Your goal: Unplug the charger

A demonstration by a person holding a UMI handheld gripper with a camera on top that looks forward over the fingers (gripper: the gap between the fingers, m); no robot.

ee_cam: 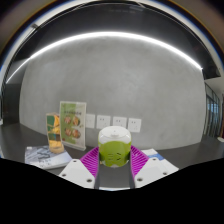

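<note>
A green rounded object with a white top [114, 150], which looks like the charger, sits between my two fingers. Both purple pads [90, 158] touch its sides. My gripper [114, 162] is shut on it. Just beyond it, a row of white wall sockets [120, 123] is set low in the grey wall, and the object's white top reaches their lower edge. I cannot see any plug pins or cable, and whether the object is still in a socket is hidden.
A standing card with pictures of food and drinks [70, 123] is on the dark tabletop left of the fingers, with an orange drink [56, 145] and printed sheets [45, 155] in front of it. A grey wall [120, 80] closes the space behind.
</note>
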